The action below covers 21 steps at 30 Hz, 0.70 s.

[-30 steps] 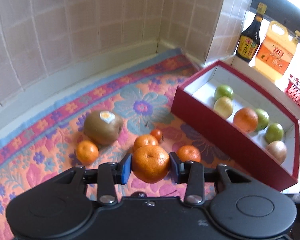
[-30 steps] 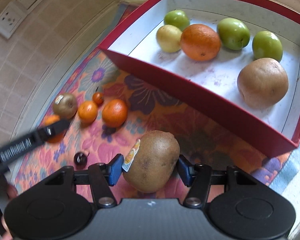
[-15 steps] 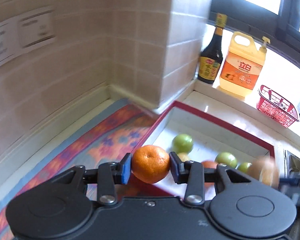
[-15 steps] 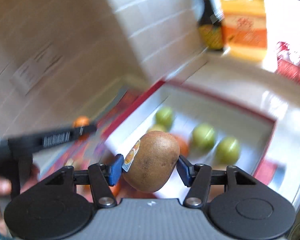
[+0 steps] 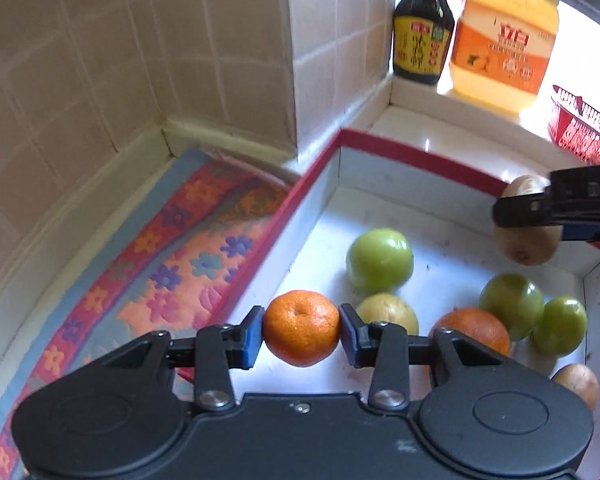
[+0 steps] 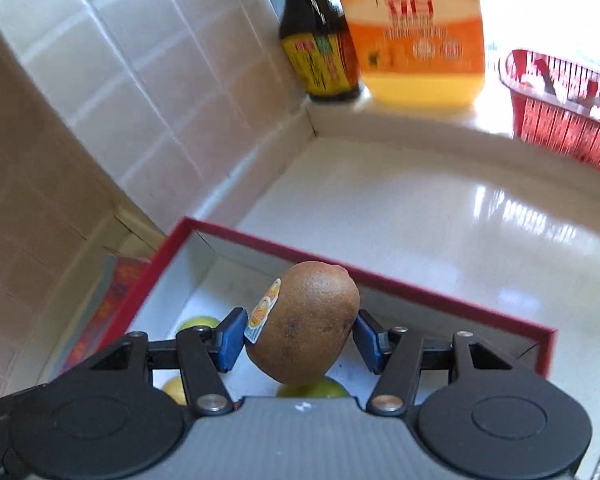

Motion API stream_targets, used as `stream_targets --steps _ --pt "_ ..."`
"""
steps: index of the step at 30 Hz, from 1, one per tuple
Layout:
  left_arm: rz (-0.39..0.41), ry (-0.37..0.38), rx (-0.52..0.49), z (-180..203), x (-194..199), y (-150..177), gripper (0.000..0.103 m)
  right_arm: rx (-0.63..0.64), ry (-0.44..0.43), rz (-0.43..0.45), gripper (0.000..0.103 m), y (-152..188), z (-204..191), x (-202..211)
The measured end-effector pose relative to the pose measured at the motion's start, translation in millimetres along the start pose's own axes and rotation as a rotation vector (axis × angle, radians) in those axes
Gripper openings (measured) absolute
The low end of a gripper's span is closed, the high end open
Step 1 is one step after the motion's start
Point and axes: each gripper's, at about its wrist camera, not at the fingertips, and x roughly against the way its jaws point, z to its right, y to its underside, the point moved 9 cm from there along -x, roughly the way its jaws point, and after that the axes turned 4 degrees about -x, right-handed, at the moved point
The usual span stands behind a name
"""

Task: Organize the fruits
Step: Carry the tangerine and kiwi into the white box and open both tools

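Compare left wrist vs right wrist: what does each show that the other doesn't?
Left wrist only: left tongs shut on a mandarin, an orange in the box, the right tongs side-on.

Right wrist only: right tongs gripping a stickered kiwi.

Both: red box, green fruit, soy sauce bottle, orange detergent jug, red basket.

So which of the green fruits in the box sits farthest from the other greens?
The round green fruit nearest the red box's back wall; the other two touch.
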Motion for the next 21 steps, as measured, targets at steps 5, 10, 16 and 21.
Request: stream_targets --steps 5,10,16,21 --pt "-0.04 -0.004 -0.024 4 -13 7 0.048 -0.001 0.023 -0.02 0.059 3 4 -22" --pt "-0.051 -0.02 -0.049 7 -19 7 0.048 0.002 0.029 -0.038 0.055 4 4 -29" --pt "-0.015 -0.058 -0.055 3 3 5 0.065 0.023 -0.004 -0.013 0.055 -2 0 -3" --pt "0.069 -0.077 0.036 -30 71 10 0.068 0.043 -0.064 0.069 0.059 -3 -9 55"
